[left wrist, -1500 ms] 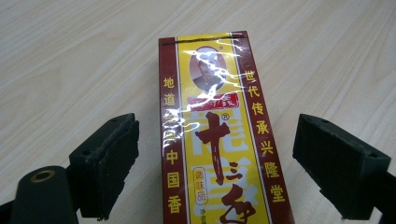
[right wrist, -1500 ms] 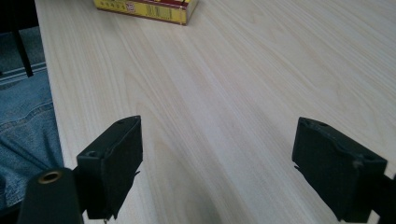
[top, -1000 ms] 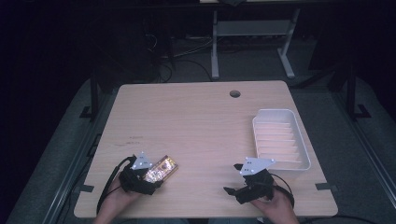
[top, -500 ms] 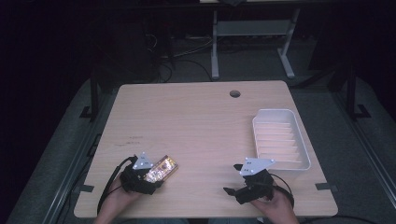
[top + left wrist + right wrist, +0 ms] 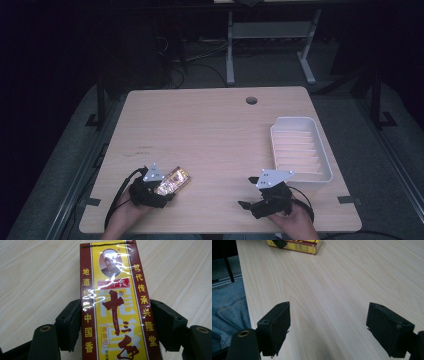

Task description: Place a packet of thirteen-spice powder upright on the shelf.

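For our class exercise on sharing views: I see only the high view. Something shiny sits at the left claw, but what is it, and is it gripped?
Observer: It's a red and yellow box printed with Chinese characters; the left claw has a jaw pressed against each long side.
Operator: And the right claw, open or shut?
Observer: The right claw is open, jaws wide apart over bare table.
Operator: Anything beyond the table's near edge?
Observer: Blue denim shows beside the edge.

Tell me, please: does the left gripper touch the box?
Touching. In the left gripper view the box sits between the left gripper's two black jaws, and both pads press against its long sides with no gap.
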### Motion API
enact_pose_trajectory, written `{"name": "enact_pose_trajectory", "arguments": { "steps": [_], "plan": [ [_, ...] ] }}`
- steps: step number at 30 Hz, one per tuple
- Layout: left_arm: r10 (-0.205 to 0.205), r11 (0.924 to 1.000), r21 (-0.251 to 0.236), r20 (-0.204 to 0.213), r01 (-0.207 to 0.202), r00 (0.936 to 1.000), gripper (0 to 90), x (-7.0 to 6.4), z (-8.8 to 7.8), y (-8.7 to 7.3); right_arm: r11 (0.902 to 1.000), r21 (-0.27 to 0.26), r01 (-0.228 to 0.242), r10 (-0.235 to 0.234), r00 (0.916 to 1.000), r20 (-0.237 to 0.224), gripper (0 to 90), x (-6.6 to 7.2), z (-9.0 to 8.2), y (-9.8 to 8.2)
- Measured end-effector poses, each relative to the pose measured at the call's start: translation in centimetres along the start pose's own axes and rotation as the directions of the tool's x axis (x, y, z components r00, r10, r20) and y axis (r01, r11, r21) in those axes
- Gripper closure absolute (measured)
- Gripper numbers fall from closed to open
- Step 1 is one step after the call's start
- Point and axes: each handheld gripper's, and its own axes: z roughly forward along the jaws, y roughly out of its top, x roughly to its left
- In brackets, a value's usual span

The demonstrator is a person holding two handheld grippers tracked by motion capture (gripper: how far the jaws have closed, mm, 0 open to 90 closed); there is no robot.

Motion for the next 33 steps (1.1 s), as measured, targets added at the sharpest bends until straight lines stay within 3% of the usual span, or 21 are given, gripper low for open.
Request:
{"name": "enact_pose_trajectory", "arguments": {
  "steps": [13,15,19,25,31,33],
  "plan": [
    [-0.005,0.9999,0.011,-0.013,0.005,0.9999,31.5,0.1,-0.1,0.1,0.9995,-0.030,-0.008,0.009,0.9999,0.005,18.4,0.3,0.2,0.3],
    [0.006,0.9999,0.009,-0.032,-0.006,0.9995,31.8,0.0,-0.2,0.1,0.9995,-0.030,-0.011,0.011,0.9999,0.004,18.2,0.3,0.3,0.3],
    [0.008,0.9997,-0.024,-0.054,-0.009,0.9985,32.1,-0.1,-0.7,0.3,0.9994,-0.030,-0.019,0.019,0.9998,0.000,17.9,0.5,0.4,0.5],
    [0.003,0.9965,-0.083,-0.042,-0.007,0.9991,32.2,-0.6,-1.3,0.7,0.9972,-0.051,-0.055,0.053,0.9979,-0.037,14.9,0.6,0.8,1.1],
    [0.024,0.9931,-0.113,-0.051,-0.030,0.9984,32.2,-1.4,-1.6,1.2,0.9982,-0.037,-0.046,0.045,0.9987,-0.024,14.4,0.8,1.3,1.9],
    [0.041,0.9871,-0.153,-0.044,-0.047,0.9982,32.1,-2.3,-1.7,1.8,0.9976,-0.043,-0.054,0.052,0.9977,-0.044,14.4,0.8,1.6,2.8]
  ]
}}
